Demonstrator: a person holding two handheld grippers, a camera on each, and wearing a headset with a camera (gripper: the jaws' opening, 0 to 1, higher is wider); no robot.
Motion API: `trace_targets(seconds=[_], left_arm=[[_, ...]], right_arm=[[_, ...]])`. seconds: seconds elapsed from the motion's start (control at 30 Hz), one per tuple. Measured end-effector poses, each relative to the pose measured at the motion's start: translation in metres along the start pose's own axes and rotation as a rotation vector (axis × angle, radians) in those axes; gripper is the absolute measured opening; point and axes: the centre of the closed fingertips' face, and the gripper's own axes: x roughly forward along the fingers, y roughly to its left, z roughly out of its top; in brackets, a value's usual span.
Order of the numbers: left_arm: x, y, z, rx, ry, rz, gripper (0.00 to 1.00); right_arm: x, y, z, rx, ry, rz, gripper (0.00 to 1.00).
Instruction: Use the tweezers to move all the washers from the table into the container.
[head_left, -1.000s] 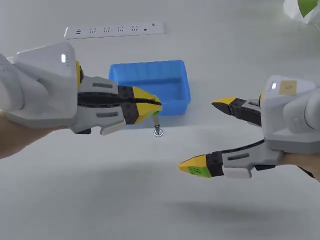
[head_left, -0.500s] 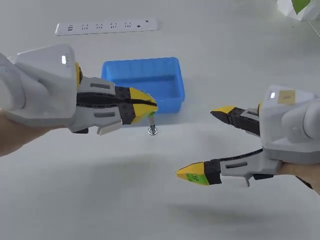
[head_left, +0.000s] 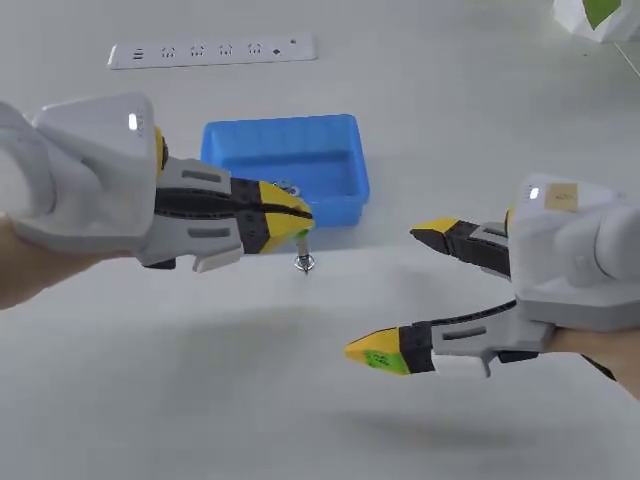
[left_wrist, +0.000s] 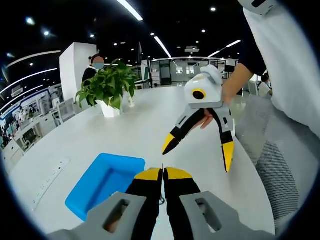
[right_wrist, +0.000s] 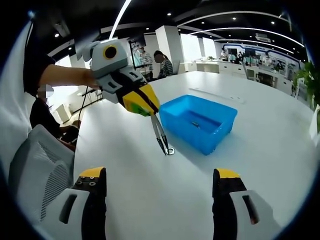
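The left gripper (head_left: 296, 216) has its fingers (left_wrist: 150, 176) pinched tight on slim metal tweezers (right_wrist: 160, 131), which slant down toward the white desk (head_left: 200, 400). At their tips sits a small silver ring washer (right_wrist: 170, 150), just in front of the blue container (head_left: 335, 208). I cannot tell whether it is lifted or still on the desk. The right gripper (head_left: 383, 292) hangs beside it, fingers spread wide and empty.

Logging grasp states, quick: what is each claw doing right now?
Left claw: closed on the tweezers.
Right claw: open, holding nothing.
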Motion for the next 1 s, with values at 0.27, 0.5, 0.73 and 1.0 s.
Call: trace_targets(seconds=[0.27,0.5,0.73,1.0], left_arm=[[-0.002,0.002,-0.002,-0.016,0.012,0.001,0.05],[-0.001,0.002,-0.002,-0.03,0.02,0.003,0.05],[-0.001,0.0,-0.003,-0.038,0.02,-0.004,0.05],[-0.001,0.001,-0.004,-0.043,0.025,-0.012,0.05]], right_arm=[[0.024,0.007,0.007,0.017,-0.005,0.075,0.74],[0.049,0.005,0.022,0.029,-0.027,0.09,0.64],[0.063,0.006,0.038,-0.027,-0.042,0.135,0.5],[0.069,0.012,0.025,-0.28,0.092,0.262,0.25]])
